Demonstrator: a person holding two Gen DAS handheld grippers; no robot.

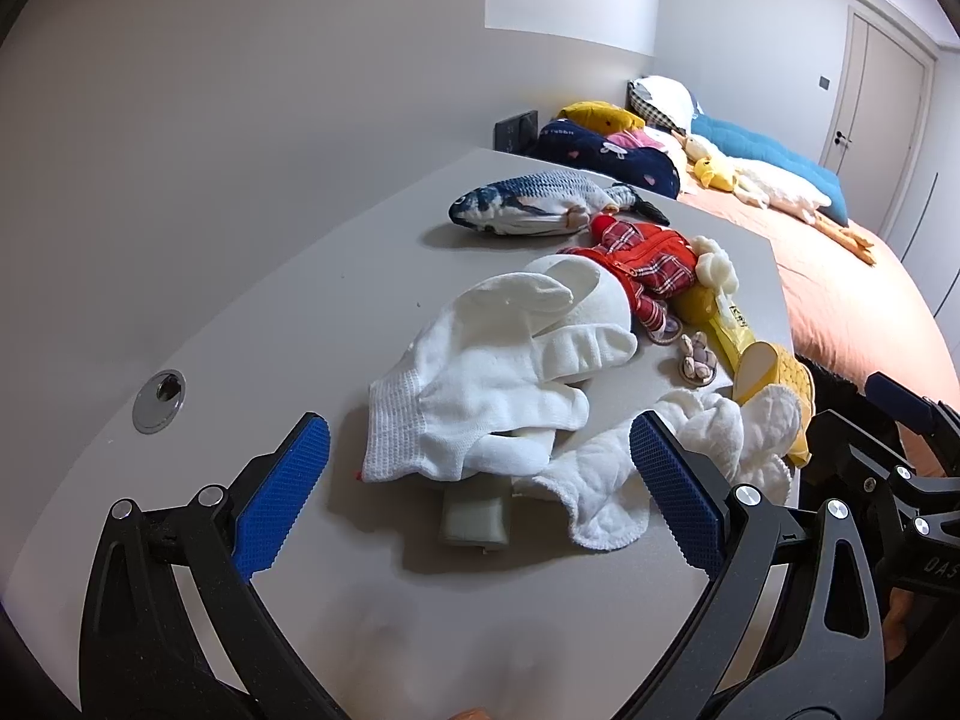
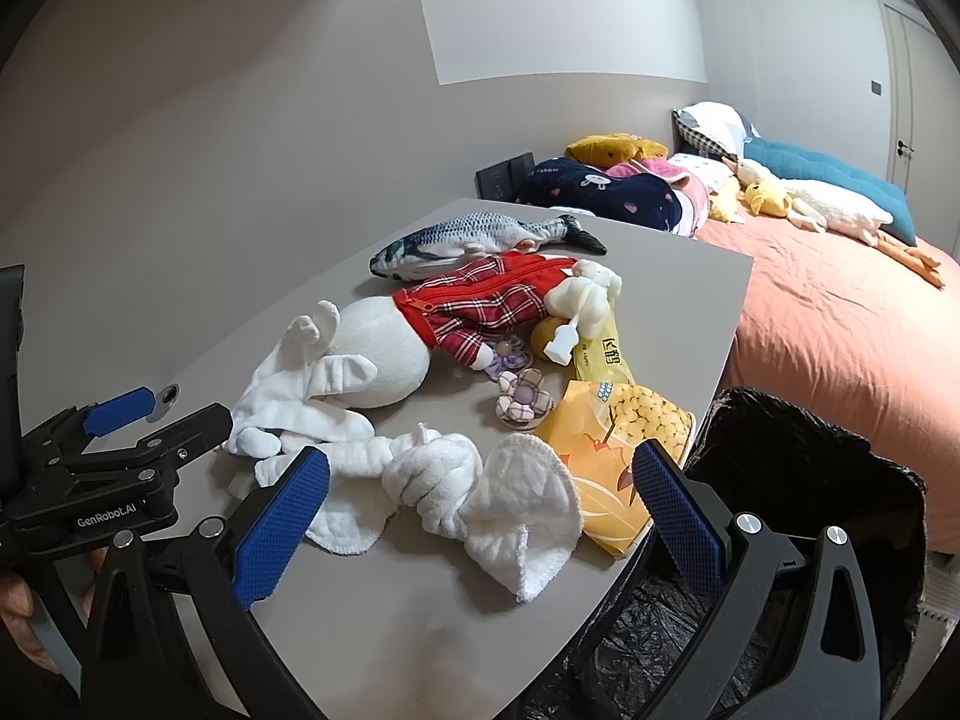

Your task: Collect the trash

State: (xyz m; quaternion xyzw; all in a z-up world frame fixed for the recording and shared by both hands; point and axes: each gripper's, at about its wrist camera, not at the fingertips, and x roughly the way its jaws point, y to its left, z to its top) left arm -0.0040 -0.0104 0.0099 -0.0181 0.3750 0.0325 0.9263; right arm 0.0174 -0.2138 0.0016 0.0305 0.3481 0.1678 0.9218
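A yellow snack bag (image 2: 612, 456) lies at the grey table's right edge, also seen in the left wrist view (image 1: 774, 378). A second yellow packet (image 2: 600, 354) lies behind it. A small pale wrapper (image 1: 474, 519) peeks from under a white glove (image 1: 474, 384). A bin lined with a black bag (image 2: 798, 480) stands right of the table. My left gripper (image 1: 480, 480) is open and empty, just short of the glove. My right gripper (image 2: 480, 510) is open and empty over a knotted white cloth (image 2: 480, 492), near the snack bag.
On the grey table (image 1: 270, 312) lie a plush fish (image 1: 528, 204), a white plush doll in red plaid (image 2: 480, 306), a fabric flower (image 2: 525, 399) and a metal cable hole (image 1: 159, 399). A bed (image 2: 840, 324) with pillows and plush toys stands beyond.
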